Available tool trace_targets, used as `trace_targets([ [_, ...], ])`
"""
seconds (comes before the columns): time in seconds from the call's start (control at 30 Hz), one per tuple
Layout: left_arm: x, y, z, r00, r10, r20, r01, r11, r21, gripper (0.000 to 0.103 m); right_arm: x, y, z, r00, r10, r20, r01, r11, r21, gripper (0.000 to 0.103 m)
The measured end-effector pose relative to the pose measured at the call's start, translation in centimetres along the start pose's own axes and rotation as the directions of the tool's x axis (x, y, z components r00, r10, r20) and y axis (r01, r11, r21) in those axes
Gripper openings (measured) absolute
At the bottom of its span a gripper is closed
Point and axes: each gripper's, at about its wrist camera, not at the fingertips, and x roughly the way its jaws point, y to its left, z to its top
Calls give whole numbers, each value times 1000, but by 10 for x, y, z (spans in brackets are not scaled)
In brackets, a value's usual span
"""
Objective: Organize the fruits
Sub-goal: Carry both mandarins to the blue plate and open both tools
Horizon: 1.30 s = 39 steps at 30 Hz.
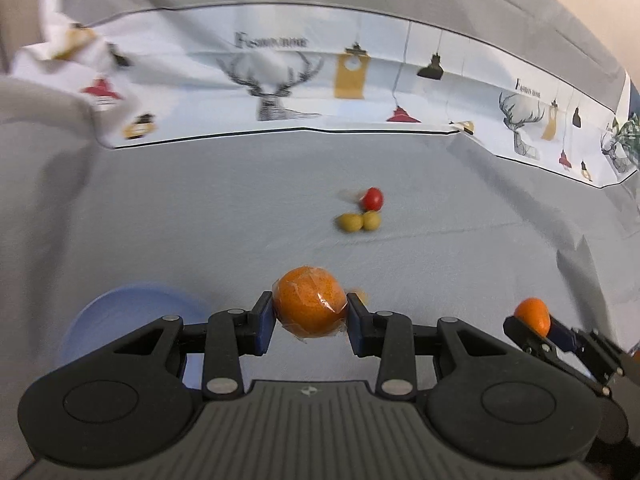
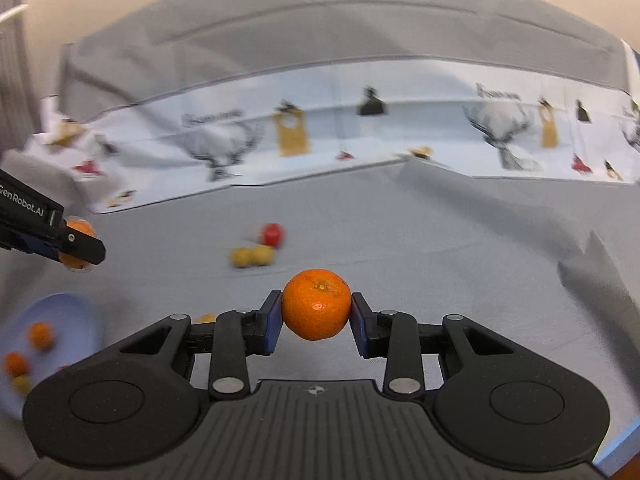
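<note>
Here, from the left wrist, the left gripper (image 1: 310, 314) clamps a film-wrapped mandarin (image 1: 309, 306) across its middle; the film looks slippery, the fruit soft, so gentle pressure suits. From the right wrist, the right gripper (image 2: 316, 312) pinches a bare mandarin (image 2: 316, 304) above the grey cloth (image 2: 440, 240); a blue plate (image 2: 76, 316) waits left.

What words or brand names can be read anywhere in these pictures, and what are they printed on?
"GenRobot.AI": white letters on the side of the left gripper, seen from the right wrist; its first letter is cut off at the frame edge.
Heading on the white printed paper backdrop with deer and lamps: seemingly "Fashion home", too blurred to confirm; its repeats are blurred too.
</note>
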Motion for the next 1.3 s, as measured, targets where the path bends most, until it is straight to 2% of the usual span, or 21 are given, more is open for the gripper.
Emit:
trace_targets([
  [0.13,-51,27,-36,999,41,10,-41,999,-18,41,-37,36,-5,995,96,-17,-97,995,-36,37],
  [0.27,-92,58,-74,996,91,20,-90,995,-50,41,-69,76,-15,977,201,-70,-204,978,-41,37],
  [0.5,-142,97,-125,988,149,50,-142,983,-117,41,-114,135,-30,950,298,-88,-309,939,-153,37],
  [0.8,-177,107,-157,986,130,101,-114,982,-148,41,-152,161,-37,951,307,-38,-307,918,-251,37],
  [0.97,-186,107,-158,984,122,130,-101,982,-160,41,-157,163,-35,952,305,-24,-299,915,-269,37],
  [1.3,-183,112,-155,984,122,127,-100,980,-171,41,-154,162,-36,953,302,-36,-300,915,-268,37],
])
